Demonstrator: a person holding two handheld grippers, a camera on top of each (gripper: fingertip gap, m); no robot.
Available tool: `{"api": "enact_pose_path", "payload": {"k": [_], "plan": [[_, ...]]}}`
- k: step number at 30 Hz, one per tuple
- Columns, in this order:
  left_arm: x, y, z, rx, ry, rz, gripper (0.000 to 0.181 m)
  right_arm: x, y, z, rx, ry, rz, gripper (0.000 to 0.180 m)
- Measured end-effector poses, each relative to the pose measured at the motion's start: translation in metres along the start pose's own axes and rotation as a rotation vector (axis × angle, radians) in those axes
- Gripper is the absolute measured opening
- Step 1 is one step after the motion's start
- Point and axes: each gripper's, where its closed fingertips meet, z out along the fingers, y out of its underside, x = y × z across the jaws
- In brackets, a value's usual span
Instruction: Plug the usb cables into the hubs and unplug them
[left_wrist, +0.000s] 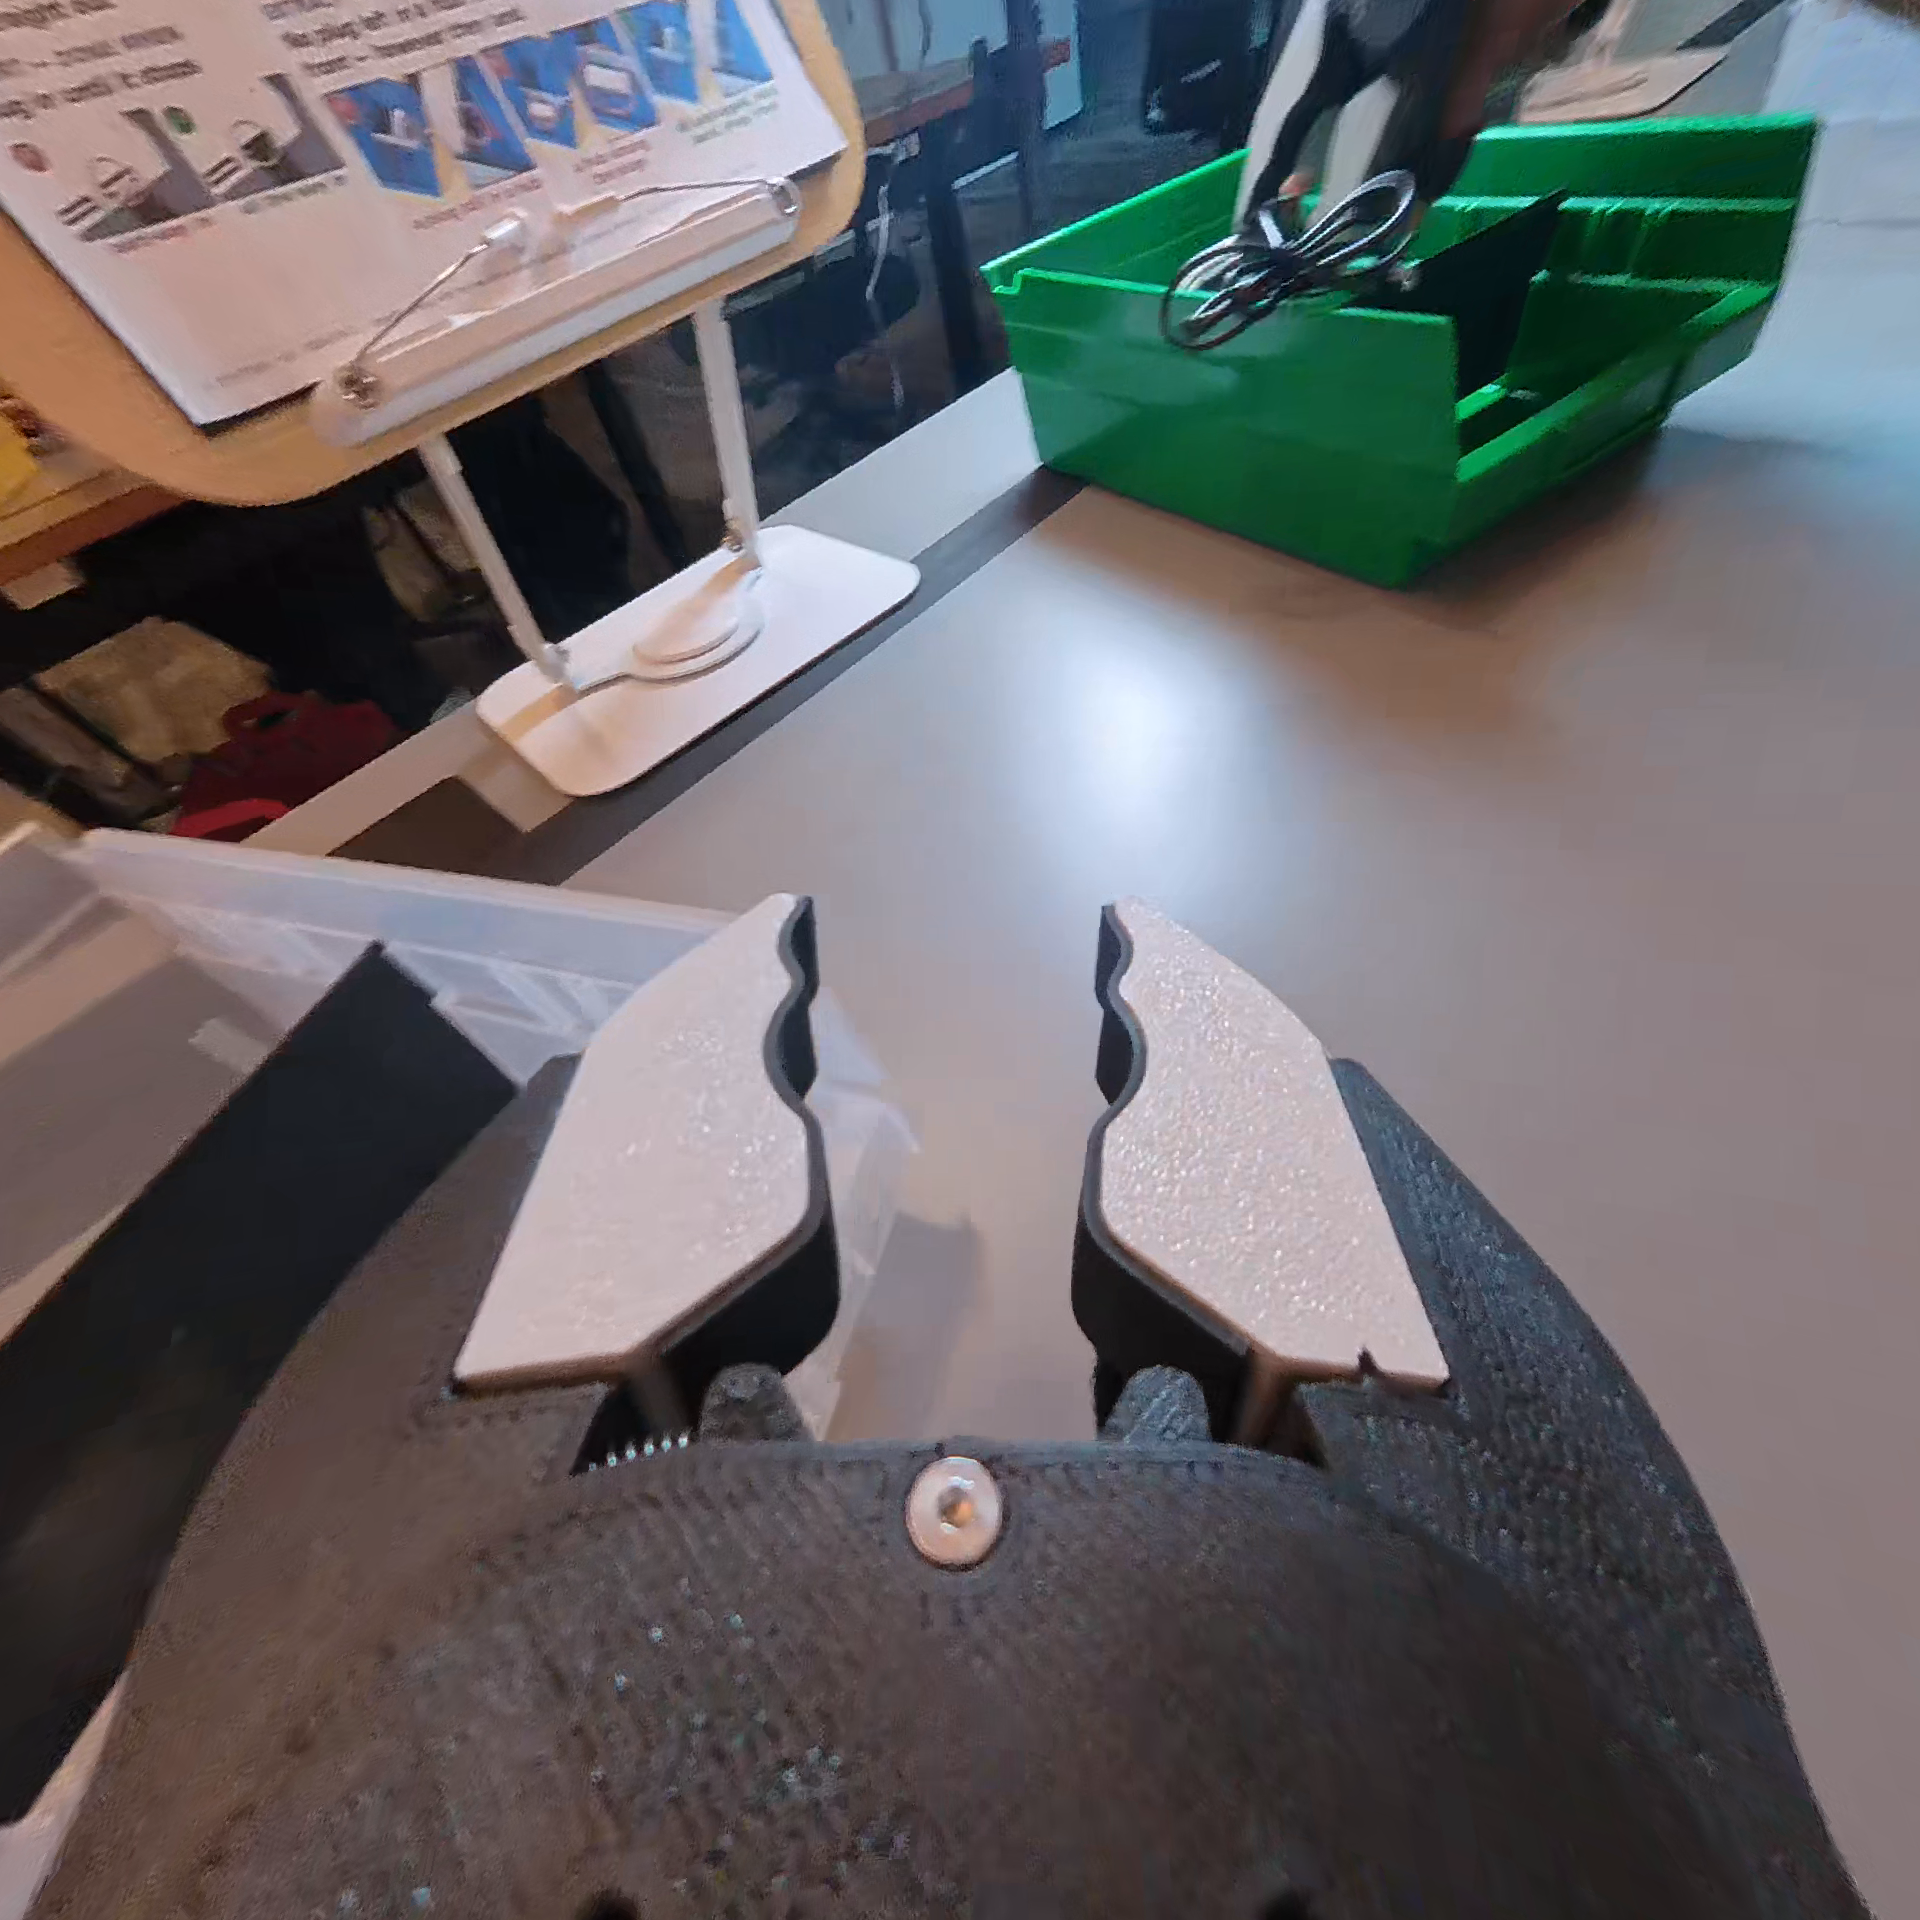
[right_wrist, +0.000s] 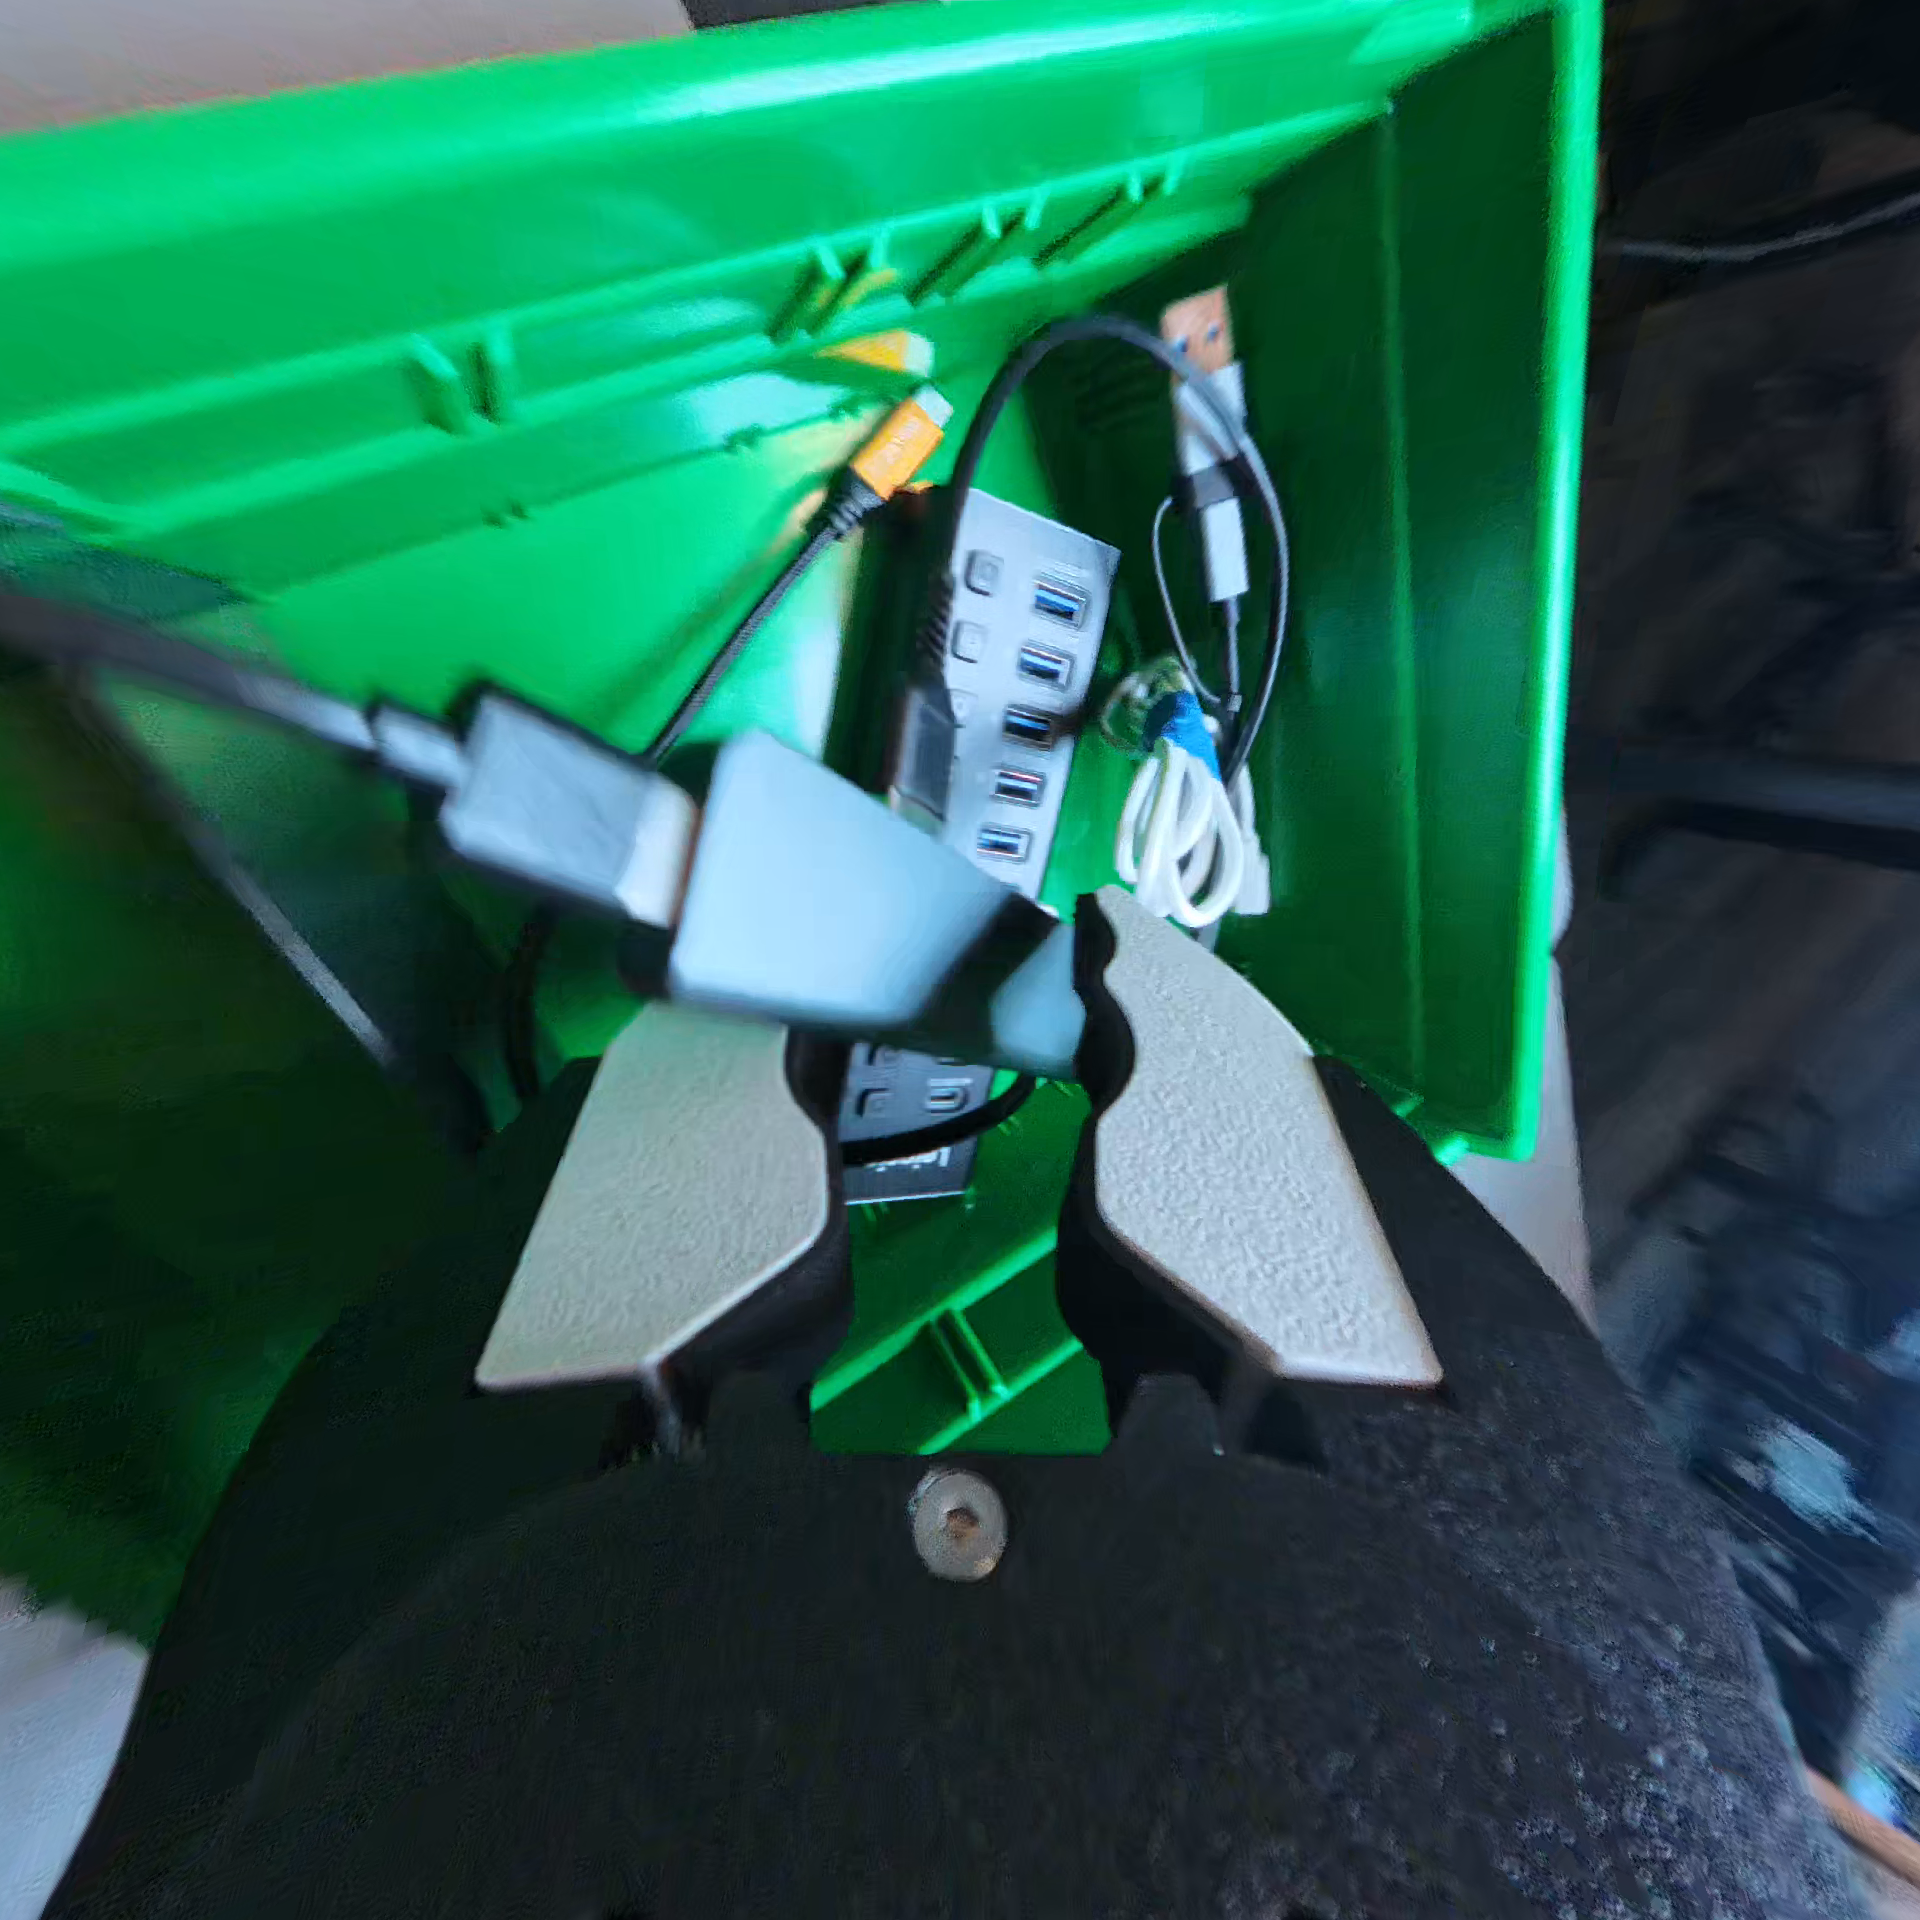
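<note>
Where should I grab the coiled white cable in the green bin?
Probably across its bundled loops, from straight above: the coiled white cable lies flat between the black hub and the wall of the green bin. Use the open left gripper; the right gripper holds the grey hub.

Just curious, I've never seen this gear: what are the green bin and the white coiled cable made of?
Green bin: apparently hard moulded plastic, glossy, with ribs and light reflections. White coiled cable: probably smooth rubbery plastic sheathing, bent in soft loops.
</note>
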Motion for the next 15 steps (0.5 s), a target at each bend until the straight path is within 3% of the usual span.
{"api": "enact_pose_path", "payload": {"k": [2,8,12,15], "plan": [[-0.012,0.005,-0.004,-0.036,-0.039,0.017,0.055,-0.004,-0.003,-0.016,0.061,-0.069,0.004,0.055],[-0.059,0.04,-0.021,-0.282,-0.19,0.135,0.069,-0.026,-0.011,-0.086,0.33,-0.105,0.024,0.059],[-0.079,0.072,-0.035,-0.459,-0.193,0.132,0.072,-0.088,0.013,-0.096,0.281,-0.179,-0.101,0.061],[-0.078,0.077,-0.037,-0.497,-0.13,0.117,0.081,-0.135,0.024,-0.085,0.221,-0.245,-0.189,0.064]]}}
